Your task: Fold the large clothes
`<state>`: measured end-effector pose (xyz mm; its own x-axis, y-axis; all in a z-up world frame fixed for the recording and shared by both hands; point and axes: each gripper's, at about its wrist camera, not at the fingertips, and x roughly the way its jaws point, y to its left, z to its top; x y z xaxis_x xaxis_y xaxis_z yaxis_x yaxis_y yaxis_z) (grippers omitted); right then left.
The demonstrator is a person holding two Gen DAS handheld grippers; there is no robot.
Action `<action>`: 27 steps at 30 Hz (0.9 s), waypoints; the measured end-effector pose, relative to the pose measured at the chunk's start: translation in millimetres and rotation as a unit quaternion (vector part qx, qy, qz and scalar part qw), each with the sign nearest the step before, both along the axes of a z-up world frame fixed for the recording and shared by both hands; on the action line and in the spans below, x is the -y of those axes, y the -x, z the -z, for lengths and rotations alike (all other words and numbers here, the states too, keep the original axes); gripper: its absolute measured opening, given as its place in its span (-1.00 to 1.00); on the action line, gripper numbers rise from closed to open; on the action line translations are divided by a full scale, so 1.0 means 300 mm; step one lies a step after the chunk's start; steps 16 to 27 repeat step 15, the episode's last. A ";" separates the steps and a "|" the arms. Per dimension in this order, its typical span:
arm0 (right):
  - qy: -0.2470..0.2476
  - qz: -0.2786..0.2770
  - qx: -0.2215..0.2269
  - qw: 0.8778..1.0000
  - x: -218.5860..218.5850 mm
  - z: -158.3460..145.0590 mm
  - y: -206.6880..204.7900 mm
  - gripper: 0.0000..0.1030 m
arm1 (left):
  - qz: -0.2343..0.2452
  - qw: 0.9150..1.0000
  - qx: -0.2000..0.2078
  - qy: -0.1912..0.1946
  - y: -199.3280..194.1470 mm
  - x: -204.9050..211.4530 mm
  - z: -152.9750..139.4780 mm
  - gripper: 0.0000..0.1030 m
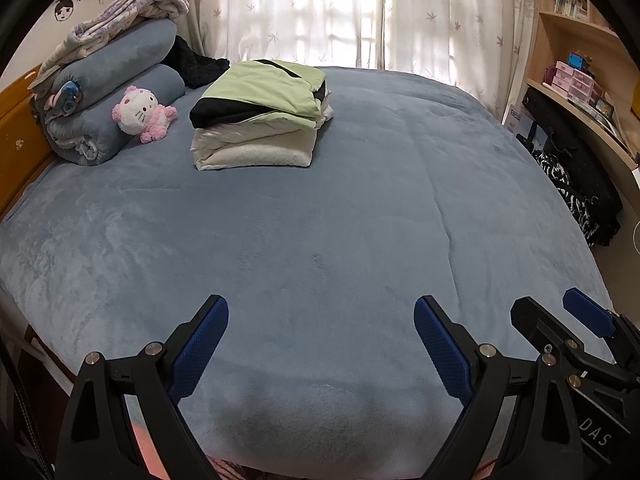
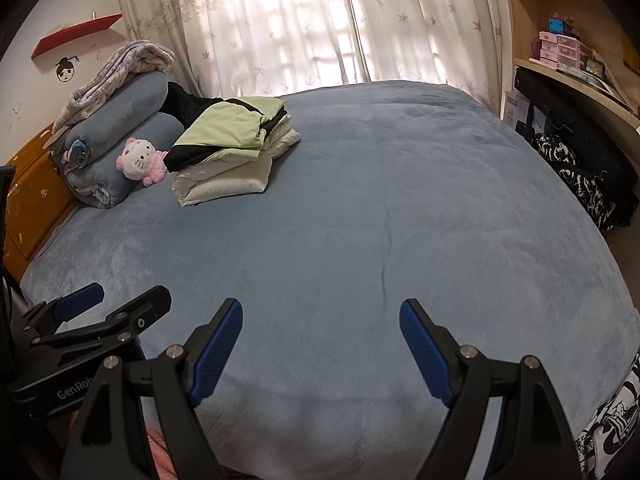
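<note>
Left wrist view: left gripper (image 1: pixel 321 318) hovering over the near edge of the bed (image 1: pixel 320 220), jaws spread wide, gripping nothing; blue fingertips (image 1: pixel 206 334) pointing toward the window. Right gripper (image 1: pixel 560 312) showing at lower right, just beside, also spread apart and empty. Stack of folded clothes (image 1: pixel 260 116) lying on the far left part of the blue bed cover, green-and-black garment on top, cream layers beneath. Pink-and-white plush toy (image 1: pixel 142 114) leaning against rolled blue blankets (image 1: pixel 112 96) near the headboard, just beside the stack. Sheer patterned curtains (image 1: pixel 360 12) hanging behind; wooden shelves (image 1: pixel 580 40) standing at right. Right wrist view: right gripper (image 2: pixel 321 320) hanging above the near bed (image 2: pixel 360 220) edge, jaws parted wide, clasping nothing. Left gripper (image 2: pixel 128 300) appearing at lower left, spread and empty. Folded clothes (image 2: pixel 232 148) sitting far left, well apart from both grippers, plush toy (image 2: pixel 140 162) just beside. Black-and-white printed fabric (image 2: pixel 608 432) peeking in at the lower right corner.
</note>
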<state>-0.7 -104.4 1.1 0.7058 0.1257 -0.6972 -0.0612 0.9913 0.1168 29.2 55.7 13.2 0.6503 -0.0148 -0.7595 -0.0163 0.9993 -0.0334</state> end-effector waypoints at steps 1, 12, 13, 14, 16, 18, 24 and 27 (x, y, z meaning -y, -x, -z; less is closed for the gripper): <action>0.000 0.000 0.000 1.000 -0.003 0.002 0.001 0.58 | 0.000 1.000 0.000 0.000 0.000 0.002 0.000 0.80; -0.002 0.003 -0.003 1.000 -0.008 0.013 0.001 0.58 | -0.001 1.000 -0.004 0.005 -0.004 0.002 0.010 0.79; -0.001 0.003 -0.003 1.000 -0.011 0.016 0.002 0.58 | -0.001 1.000 -0.005 0.005 -0.005 0.002 0.011 0.79; 0.000 0.004 -0.004 1.000 -0.015 0.019 0.003 0.58 | -0.002 1.000 -0.006 0.006 -0.005 0.002 0.012 0.79; 0.000 0.005 -0.005 1.000 -0.017 0.020 0.002 0.58 | -0.002 1.000 -0.006 0.007 -0.005 0.000 0.013 0.79; 0.000 0.005 -0.005 1.000 -0.017 0.020 0.002 0.58 | -0.002 1.000 -0.006 0.007 -0.005 0.000 0.013 0.79; 0.000 0.005 -0.005 1.000 -0.017 0.020 0.002 0.58 | -0.002 1.000 -0.006 0.007 -0.005 0.000 0.013 0.79; 0.000 0.005 -0.005 1.000 -0.017 0.020 0.002 0.58 | -0.002 1.000 -0.006 0.007 -0.005 0.000 0.013 0.79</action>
